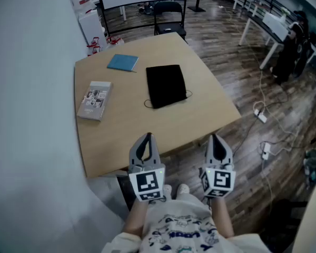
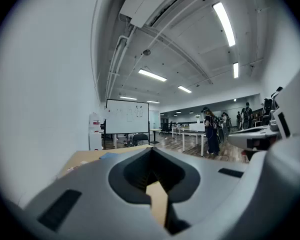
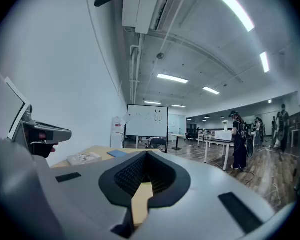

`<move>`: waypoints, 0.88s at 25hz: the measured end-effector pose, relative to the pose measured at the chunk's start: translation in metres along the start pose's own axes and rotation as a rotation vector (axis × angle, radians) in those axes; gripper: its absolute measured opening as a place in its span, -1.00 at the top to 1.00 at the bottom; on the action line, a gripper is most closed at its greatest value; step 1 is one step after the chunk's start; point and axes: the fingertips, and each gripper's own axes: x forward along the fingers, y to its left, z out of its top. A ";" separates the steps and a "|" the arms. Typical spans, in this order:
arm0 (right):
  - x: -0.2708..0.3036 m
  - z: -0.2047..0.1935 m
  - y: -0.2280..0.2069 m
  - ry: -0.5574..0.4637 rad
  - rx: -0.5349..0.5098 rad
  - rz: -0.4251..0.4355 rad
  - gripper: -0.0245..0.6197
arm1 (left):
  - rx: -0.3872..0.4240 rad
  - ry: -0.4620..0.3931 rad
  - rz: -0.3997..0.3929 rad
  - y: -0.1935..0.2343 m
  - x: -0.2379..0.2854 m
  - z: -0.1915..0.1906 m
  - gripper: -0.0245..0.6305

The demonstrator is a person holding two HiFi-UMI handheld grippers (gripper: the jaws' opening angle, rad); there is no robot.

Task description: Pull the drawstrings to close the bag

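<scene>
A black drawstring bag (image 1: 166, 85) lies flat on the wooden table (image 1: 200, 120), its thin cords showing at its near end and right side. Both grippers hang at the table's near edge, well short of the bag. My left gripper (image 1: 145, 139) is shut and holds nothing; in its own view the jaws meet with only table surface (image 2: 85, 156) beyond them. My right gripper (image 1: 217, 138) is shut and empty too, just off the table's near right edge. The bag shows in neither gripper view.
A blue booklet (image 1: 122, 62) and a boxed item (image 1: 95, 100) lie on the table's left half. A black chair (image 1: 168, 16) stands behind the table. Cables and a power strip (image 1: 260, 115) lie on the wooden floor to the right. A whiteboard (image 3: 147, 121) stands far back.
</scene>
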 end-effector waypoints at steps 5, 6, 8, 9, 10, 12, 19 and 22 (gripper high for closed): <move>0.003 -0.009 -0.001 0.025 0.002 0.006 0.92 | -0.012 0.005 0.000 0.000 0.003 0.001 0.93; 0.003 -0.008 -0.001 0.019 -0.008 0.008 0.92 | -0.018 0.004 0.000 0.000 0.004 0.002 0.93; 0.005 -0.006 -0.003 0.009 -0.022 0.008 0.92 | -0.008 0.006 -0.002 0.001 0.005 0.002 0.93; 0.006 -0.006 -0.003 0.012 -0.025 0.006 0.92 | -0.004 0.006 -0.002 0.002 0.006 0.001 0.93; 0.007 -0.007 -0.003 0.022 -0.025 0.002 0.92 | -0.003 0.007 -0.002 0.003 0.007 0.001 0.93; 0.010 -0.009 -0.002 0.039 -0.015 -0.008 0.92 | -0.004 0.010 -0.002 0.005 0.010 -0.001 0.93; 0.028 -0.020 -0.004 0.050 0.007 -0.031 0.92 | 0.005 0.038 -0.010 0.013 0.026 -0.011 0.93; 0.036 -0.023 -0.002 0.066 0.018 -0.041 0.92 | 0.008 0.060 -0.015 0.019 0.034 -0.018 0.93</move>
